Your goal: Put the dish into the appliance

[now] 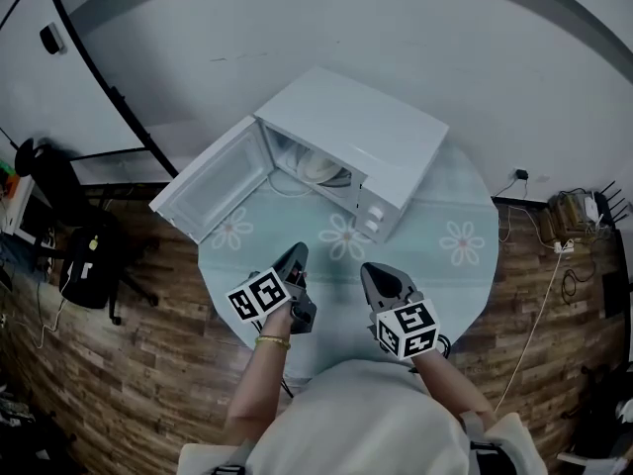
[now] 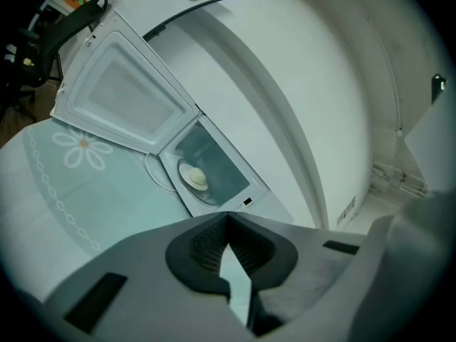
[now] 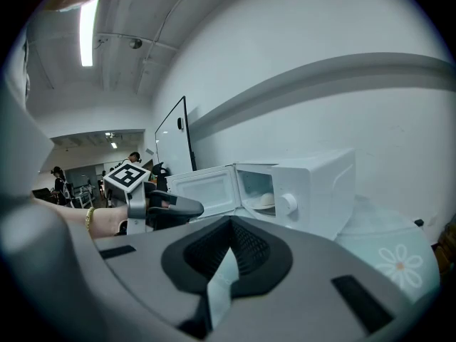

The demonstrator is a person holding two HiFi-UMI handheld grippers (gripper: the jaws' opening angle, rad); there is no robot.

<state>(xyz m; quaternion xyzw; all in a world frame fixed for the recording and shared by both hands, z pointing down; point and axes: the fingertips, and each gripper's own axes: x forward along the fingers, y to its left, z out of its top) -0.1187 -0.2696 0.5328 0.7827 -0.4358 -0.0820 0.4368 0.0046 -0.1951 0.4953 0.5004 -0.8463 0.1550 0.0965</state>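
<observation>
Two grippers are in the person's hands, low in the head view, and both point up the frame toward a white microwave (image 1: 381, 132) in the middle. The left gripper (image 1: 297, 252) is just left of the middle and the right gripper (image 1: 367, 269) is just right of it, side by side but not touching. The left one has its jaws pressed together, with nothing between them. The right one has its jaws together too, and they hold nothing. The microwave stands on a round table (image 1: 435, 285) with a pale green cloth that has flower shapes on it. Its door (image 1: 213, 191) hangs wide open toward the left of the frame. The dish (image 1: 321, 166) is pale and round, and it sits inside the microwave, on the bottom of it. Neither gripper touches the dish or the microwave. A gold bracelet (image 1: 273, 341) is on the left wrist. A brown wooden floor (image 1: 138, 374) lies all around the table, and a black chair (image 1: 89, 265) stands near the left edge.
</observation>
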